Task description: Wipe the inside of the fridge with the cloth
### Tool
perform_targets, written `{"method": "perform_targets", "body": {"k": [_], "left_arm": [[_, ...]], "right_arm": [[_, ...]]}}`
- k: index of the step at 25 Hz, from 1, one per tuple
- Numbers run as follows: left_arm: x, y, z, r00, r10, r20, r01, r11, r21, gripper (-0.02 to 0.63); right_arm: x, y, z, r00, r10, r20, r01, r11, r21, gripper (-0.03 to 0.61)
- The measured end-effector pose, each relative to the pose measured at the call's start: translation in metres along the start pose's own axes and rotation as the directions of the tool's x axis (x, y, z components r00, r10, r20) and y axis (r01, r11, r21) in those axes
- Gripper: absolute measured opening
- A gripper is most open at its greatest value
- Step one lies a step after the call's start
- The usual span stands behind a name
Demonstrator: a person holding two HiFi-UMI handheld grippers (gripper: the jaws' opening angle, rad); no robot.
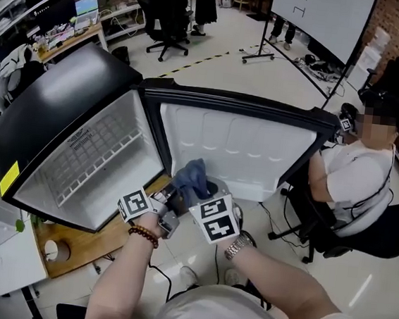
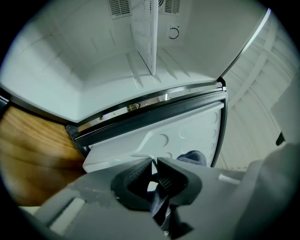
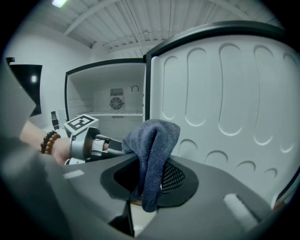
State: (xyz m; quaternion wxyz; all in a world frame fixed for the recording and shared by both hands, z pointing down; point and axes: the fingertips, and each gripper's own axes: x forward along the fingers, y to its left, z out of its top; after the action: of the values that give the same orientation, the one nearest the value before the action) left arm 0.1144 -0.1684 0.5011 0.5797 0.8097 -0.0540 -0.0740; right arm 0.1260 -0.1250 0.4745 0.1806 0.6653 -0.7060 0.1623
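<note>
The blue-grey terry cloth (image 3: 152, 140) sits bunched at twelve o'clock from our hands, clamped in the narrow jaws of our right gripper (image 3: 143, 164) and left gripper (image 2: 153, 164) alike, while the black fridge's white cavity (image 1: 93, 158) opens at ten o'clock, nearer our left.

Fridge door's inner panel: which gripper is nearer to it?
Right. The right gripper, holding the cloth, is before the door panel; the left gripper sits beside it, toward the compartment.

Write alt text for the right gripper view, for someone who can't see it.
The right gripper pinches a blue cloth, which drapes over its fingers. From the left, the left gripper reaches the cloth. Behind stand the white interior of the fridge and, to the right, its open door.
</note>
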Motion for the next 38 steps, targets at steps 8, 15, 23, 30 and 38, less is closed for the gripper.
{"method": "perform_targets", "body": {"k": [8,15,23,30,38], "left_arm": [[-0.006,0.007,-0.007,0.999,0.018,-0.041,-0.018,1.000,0.001,0.040],[-0.006,0.015,-0.007,0.999,0.044,-0.032,-0.044,0.999,0.004,0.038],[-0.001,0.006,-0.009,1.000,0.010,-0.020,-0.011,1.000,-0.018,0.038],[0.000,0.008,-0.007,1.000,0.016,0.005,-0.016,1.000,-0.020,0.037],[-0.004,0.012,-0.010,0.999,0.035,0.037,-0.034,0.999,-0.022,0.037]], "right_arm": [[0.008,-0.008,-0.017,0.997,-0.048,-0.055,0.049,0.999,0.015,0.092],[-0.022,-0.046,-0.038,0.987,-0.148,-0.068,0.151,0.988,0.039,0.092],[-0.058,-0.096,-0.060,0.965,-0.247,-0.087,0.252,0.966,0.058,0.092],[-0.087,-0.139,-0.076,0.945,-0.310,-0.103,0.317,0.946,0.063,0.092],[-0.109,-0.169,-0.091,0.935,-0.334,-0.117,0.343,0.937,0.068,0.092]]}}
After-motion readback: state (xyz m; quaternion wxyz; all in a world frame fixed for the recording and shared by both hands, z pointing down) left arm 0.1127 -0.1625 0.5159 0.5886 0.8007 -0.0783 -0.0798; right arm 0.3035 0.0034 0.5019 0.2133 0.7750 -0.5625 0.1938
